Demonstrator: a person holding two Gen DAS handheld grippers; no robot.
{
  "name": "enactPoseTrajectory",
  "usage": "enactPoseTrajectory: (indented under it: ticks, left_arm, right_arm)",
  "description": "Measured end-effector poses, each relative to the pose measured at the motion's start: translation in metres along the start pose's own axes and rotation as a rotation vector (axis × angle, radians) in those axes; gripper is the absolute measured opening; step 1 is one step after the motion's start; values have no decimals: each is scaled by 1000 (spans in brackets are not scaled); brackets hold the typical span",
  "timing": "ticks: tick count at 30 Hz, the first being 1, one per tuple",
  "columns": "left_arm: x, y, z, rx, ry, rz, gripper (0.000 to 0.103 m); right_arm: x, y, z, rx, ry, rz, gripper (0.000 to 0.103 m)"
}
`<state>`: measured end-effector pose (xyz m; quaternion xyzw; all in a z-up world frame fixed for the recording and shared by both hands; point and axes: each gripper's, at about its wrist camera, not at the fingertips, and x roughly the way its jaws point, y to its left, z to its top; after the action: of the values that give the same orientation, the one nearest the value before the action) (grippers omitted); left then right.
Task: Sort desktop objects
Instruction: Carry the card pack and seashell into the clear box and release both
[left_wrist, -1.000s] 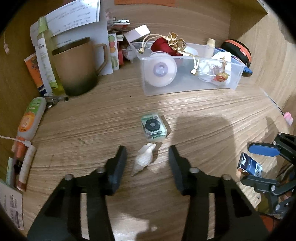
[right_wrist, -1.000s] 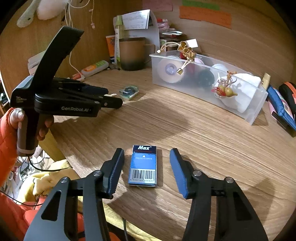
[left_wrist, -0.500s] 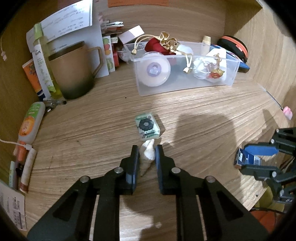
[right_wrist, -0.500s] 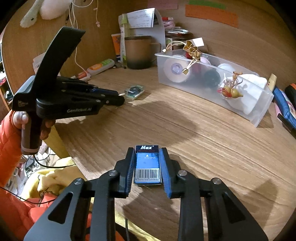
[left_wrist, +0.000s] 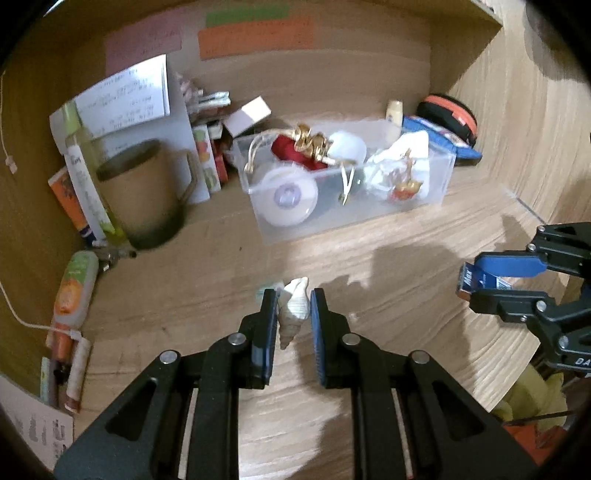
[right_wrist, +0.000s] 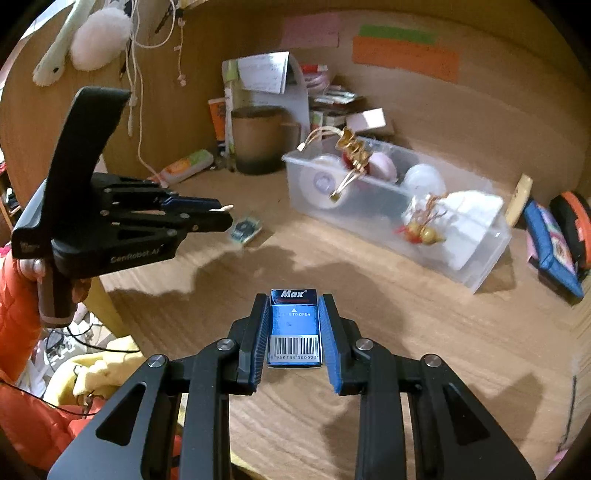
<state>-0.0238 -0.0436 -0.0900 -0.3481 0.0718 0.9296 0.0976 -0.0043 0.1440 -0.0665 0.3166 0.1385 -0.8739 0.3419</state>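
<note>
We had the left gripper (left_wrist: 293, 314) clamped on a seashell (left_wrist: 293, 310) and the right gripper (right_wrist: 293, 328) on a blue Max box (right_wrist: 294, 326), both off the counter (right_wrist: 424, 332); the clear bin (right_wrist: 480, 258) awaited them, a small green-cased part (right_wrist: 245, 229) remaining.

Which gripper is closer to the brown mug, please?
Left. The left gripper, holding the seashell, is nearer the brown mug; the right gripper is further away.

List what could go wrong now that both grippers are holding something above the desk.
1. The seashell is tapered and smooth, pinched only at its wide part by the left gripper; it may pivot or slip out.
2. The clear bin is already crowded with ornaments, so a dropped item could bounce out.
3. The right gripper grips the blue Max box by its thin edges; it could twist loose.
</note>
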Motion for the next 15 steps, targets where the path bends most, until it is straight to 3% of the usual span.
enactPoseTrajectory:
  ticks: [8, 15]
  left_arm:
    - [-19, -10, 25, 23, -82, -21, 17]
    - [-29, -7, 50, -17, -148, -72, 17]
  right_arm:
    - [-13, -17, 29, -4, -56, -44, 25]
    - [-21, -38, 53, -1, -97, -74, 25]
